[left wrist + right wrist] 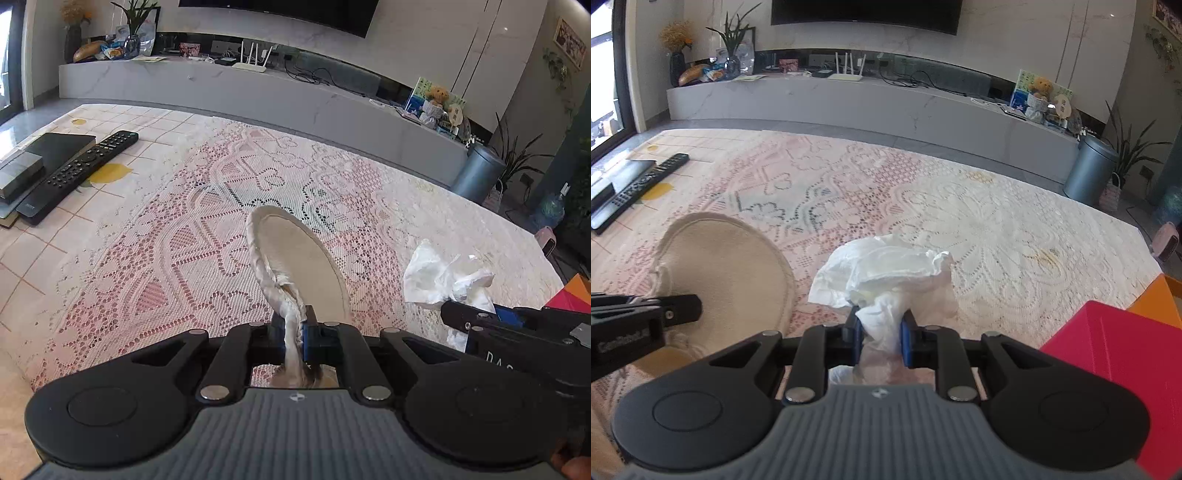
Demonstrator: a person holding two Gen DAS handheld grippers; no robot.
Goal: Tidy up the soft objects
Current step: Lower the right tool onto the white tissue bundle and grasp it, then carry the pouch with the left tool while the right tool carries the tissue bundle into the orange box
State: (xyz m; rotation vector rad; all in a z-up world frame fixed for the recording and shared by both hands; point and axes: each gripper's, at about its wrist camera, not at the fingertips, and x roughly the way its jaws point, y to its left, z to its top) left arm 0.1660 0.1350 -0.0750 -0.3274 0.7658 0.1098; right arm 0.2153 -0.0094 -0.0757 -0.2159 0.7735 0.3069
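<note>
Pinching the round beige pad's (295, 254) braided rim, the left claw (295, 334) holds it ahead — the right claw (881, 334) clamps crumpled white tissue (886, 269) bunched just beyond its tips.

Only "DAS" shows on the right gripper (491, 317), partly cut off.

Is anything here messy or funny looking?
Yes. The white tissue is crumpled into a wad, pinched in the right gripper. The round beige pad is tipped up on its edge, clamped by the left gripper, with its rim looking frayed.
</note>
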